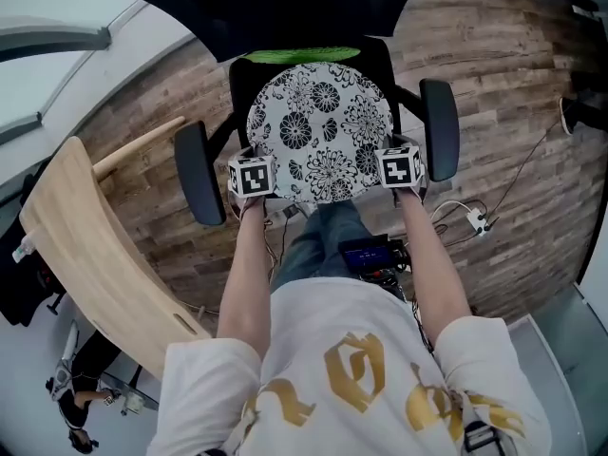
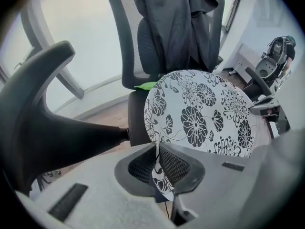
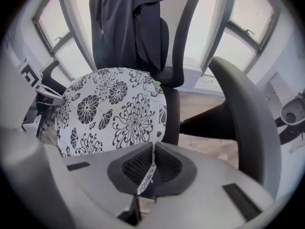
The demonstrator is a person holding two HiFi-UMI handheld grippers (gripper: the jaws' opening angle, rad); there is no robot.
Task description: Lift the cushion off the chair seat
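Note:
A round white cushion with black flower print hangs above the black office chair's seat, held at its near edge by both grippers. My left gripper is shut on the cushion's front left edge; in the left gripper view the fabric edge is pinched between the pads and the cushion rises beyond. My right gripper is shut on the front right edge; in the right gripper view the cloth sits between the pads, with the cushion to the left.
The chair's two black armrests flank the cushion. A dark jacket drapes over the backrest. A green item lies on the seat behind the cushion. A curved wooden board stands at the left; cables and a plug lie on the wood floor.

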